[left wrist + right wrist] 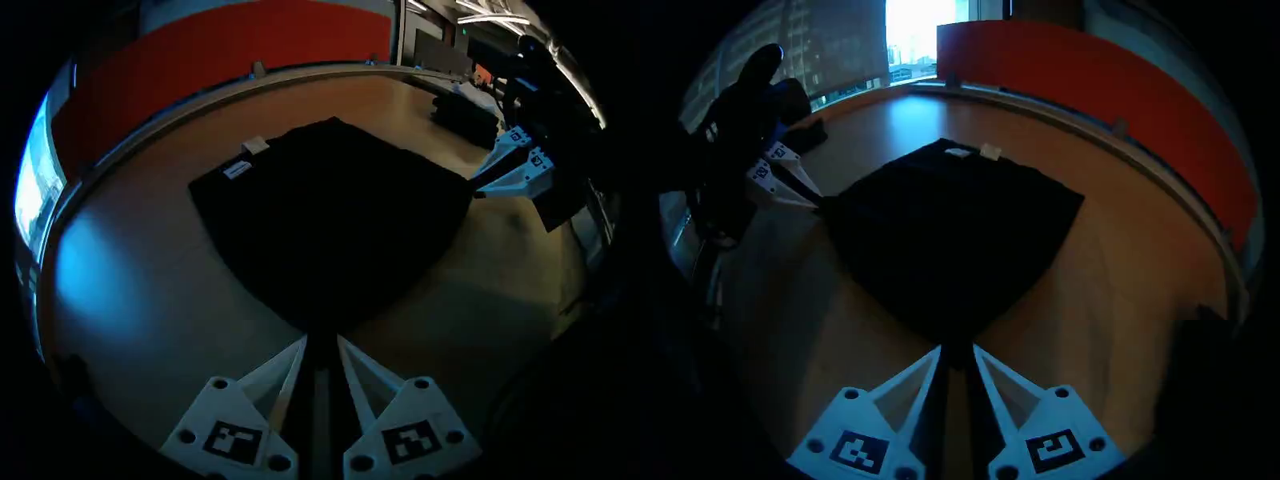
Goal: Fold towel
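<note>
Looking along the left gripper [322, 346] in the left gripper view, we see its two white fingers drawn in to a narrow slot. The near corner of the towel [336, 216] runs into that slot, so we read the cloth as pinched between both fingers, though the dim light makes the contact hard to judge. The towel is dark, almost black, and lies spread flat on the wooden table [144, 264], set like a diamond with one corner toward us. In the same view the right gripper [478, 186] sits at the towel's right-hand corner, its tips close together and touching the cloth edge. In the right gripper view that gripper's own fingers stand the same way, nearly closed, with the nearest towel corner caught in the thin gap between them. There the left gripper [818, 204] meets the towel's left-hand corner, and a dark shape of the person holding it stands behind it. A small white label [237, 169] lies on the towel near its far corner, and a pale scrap [254, 145] rests just beside that corner on the table. A red panel [240, 40] runs along the table's far edge, and a bright window [920, 32] shows beyond it in the right gripper view
</note>
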Demonstrator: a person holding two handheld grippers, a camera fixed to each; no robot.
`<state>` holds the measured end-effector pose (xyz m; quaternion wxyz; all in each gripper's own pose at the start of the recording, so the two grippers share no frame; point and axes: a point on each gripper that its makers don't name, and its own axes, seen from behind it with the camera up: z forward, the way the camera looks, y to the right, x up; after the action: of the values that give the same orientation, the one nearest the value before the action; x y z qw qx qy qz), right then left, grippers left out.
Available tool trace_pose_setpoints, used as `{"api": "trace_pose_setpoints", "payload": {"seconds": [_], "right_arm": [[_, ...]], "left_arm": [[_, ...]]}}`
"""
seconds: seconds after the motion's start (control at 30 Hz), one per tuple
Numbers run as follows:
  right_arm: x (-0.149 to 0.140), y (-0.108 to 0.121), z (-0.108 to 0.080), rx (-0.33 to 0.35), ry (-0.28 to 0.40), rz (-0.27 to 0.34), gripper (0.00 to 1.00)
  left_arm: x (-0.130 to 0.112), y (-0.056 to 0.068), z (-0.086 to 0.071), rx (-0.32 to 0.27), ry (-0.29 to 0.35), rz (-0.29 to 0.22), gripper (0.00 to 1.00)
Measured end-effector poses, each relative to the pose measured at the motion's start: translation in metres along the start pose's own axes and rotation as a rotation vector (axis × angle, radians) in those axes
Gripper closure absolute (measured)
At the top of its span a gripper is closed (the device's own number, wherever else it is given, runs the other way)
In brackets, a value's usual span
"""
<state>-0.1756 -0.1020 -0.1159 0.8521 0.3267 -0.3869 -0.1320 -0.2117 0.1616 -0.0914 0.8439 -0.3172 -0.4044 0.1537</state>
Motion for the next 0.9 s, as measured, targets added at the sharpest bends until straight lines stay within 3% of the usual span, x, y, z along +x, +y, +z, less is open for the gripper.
{"api": "trace_pose_setpoints", "payload": {"seconds": [0.4, 0.9], "right_arm": [[0.035, 0.001, -0.024, -0.019, 0.074, -0.005, 0.87], [0.081, 0.003, -0.072, -0.054, 0.170, -0.004, 0.87]], "left_arm": [[0.026, -0.008, -0.025, 0.028, 0.030, 0.003, 0.90], [0.060, -0.009, -0.072, 0.044, 0.051, 0.005, 0.90]]}}
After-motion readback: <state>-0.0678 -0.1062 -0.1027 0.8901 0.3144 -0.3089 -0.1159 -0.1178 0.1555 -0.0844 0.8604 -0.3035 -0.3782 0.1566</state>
